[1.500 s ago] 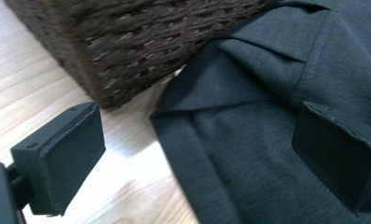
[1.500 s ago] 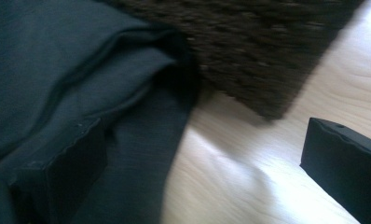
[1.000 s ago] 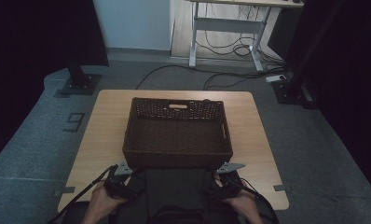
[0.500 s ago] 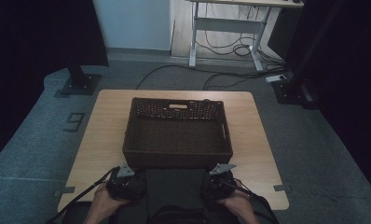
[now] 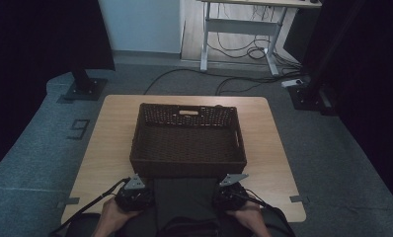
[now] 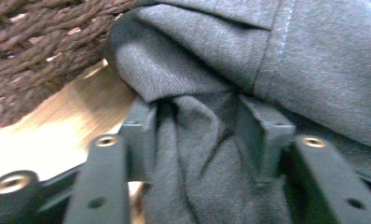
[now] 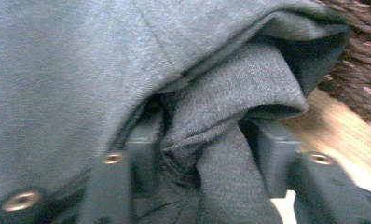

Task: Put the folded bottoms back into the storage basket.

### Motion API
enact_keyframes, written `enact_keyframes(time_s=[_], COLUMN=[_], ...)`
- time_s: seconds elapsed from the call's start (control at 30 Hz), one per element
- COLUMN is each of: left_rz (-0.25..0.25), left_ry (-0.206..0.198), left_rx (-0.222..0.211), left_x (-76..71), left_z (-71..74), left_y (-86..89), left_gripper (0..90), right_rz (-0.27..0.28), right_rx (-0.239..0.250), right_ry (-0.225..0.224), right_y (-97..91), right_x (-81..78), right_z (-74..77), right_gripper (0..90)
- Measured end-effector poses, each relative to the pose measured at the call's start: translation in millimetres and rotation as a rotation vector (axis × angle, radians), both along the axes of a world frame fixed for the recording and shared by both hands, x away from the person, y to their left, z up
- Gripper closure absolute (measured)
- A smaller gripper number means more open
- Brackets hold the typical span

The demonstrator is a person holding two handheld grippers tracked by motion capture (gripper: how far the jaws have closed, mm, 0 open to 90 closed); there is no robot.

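Grey garment lies on wooden table (grey carpet around).

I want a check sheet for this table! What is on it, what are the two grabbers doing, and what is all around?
Surface: wooden table, bare around the basket.
Job's things: dark grey garment at the table's near edge; brown woven basket just beyond it, nothing seen inside.
Clutter: nothing seen on the table.
Grippers: left gripper and right gripper have just been closing; each has a bunched fold of the garment pinched between its jaws.
Cables: one trails from the left gripper; floor cables lie beyond the table.
Surroundings: grey carpet, desk frame at the back, black stand base.
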State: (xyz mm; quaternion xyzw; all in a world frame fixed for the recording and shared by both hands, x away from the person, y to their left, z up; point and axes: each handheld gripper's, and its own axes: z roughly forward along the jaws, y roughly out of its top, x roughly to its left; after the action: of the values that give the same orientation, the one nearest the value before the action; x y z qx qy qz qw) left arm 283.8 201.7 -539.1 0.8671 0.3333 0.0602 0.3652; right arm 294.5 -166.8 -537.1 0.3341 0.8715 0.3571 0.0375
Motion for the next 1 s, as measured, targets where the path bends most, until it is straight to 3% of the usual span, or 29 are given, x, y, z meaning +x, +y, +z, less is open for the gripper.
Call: enact_keyframes(time_s=[0.13, 0.27, 0.6, 1.0], left_rz=[-0.008, 0.000, -0.008, -0.041], left_ry=[-0.002, -0.034, -0.064, -0.145], left_rx=[-0.011, -0.037, -0.164, -0.209], left_x=[-0.8, -4.9, -13.9, -22.2], left_z=[2.1, 9.4, 33.8, 69.0], left_y=[0.9, 4.4, 9.2, 7.1], left_gripper=[74.8, 83.6, 84.7, 84.9], right_rz=[-0.003, -0.005, 0.008, 0.038], right_rx=[0.007, 0.006, 0.064, 0.105], right_ry=[0.003, -0.025, -0.070, -0.147], right_y=[-0.4, -2.0, -10.0, -14.2], right_x=[-1.5, -5.3, -14.8, -22.1], right_z=[1.9, 7.7, 32.2, 65.3], right_gripper=[64.3, 66.9, 68.4, 68.6])
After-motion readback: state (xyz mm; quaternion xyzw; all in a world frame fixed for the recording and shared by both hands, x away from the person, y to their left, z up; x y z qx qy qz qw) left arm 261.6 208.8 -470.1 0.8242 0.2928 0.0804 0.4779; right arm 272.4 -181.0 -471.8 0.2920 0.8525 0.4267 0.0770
